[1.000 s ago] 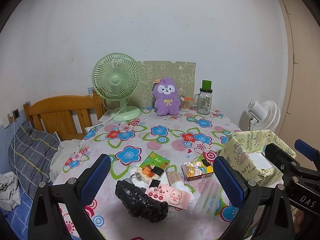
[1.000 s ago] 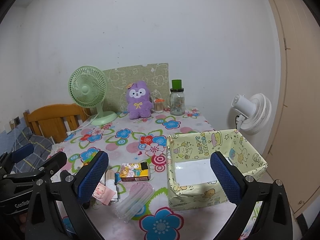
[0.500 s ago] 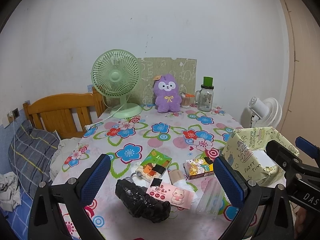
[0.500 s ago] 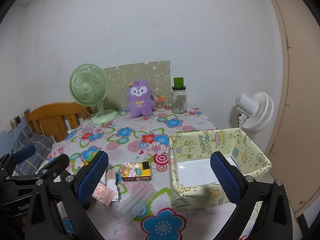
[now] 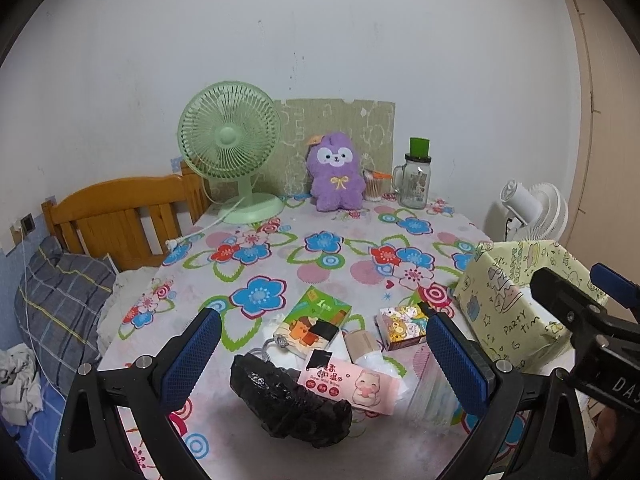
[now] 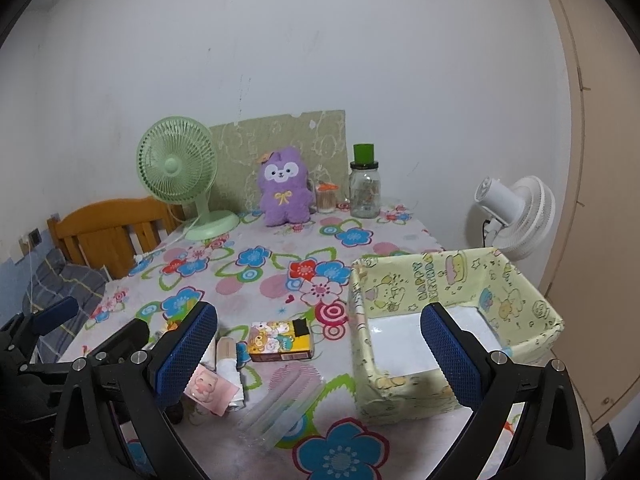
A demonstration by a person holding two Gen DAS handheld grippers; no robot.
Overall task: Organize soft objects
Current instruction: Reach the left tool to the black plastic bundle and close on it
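**Soft items grouped at the lower centre, both tongs released**

Low in the left wrist frame, a crumpled black bag [image 5: 290,402] is seen on the floral tablecloth [image 5: 280,264], touching a pink wipes pack [image 5: 350,386]. Just above lie a green packet [image 5: 314,322] and a cartoon tissue box [image 5: 402,326]. The left gripper [image 5: 322,356] is held wide apart above them, grasping nothing. At the right of the right wrist frame, a yellow fabric bin [image 6: 454,320] is framed by the spread, unloaded right gripper [image 6: 320,354]. A purple plush [image 5: 336,178] is propped upper centre beside a green fan [image 5: 230,152].
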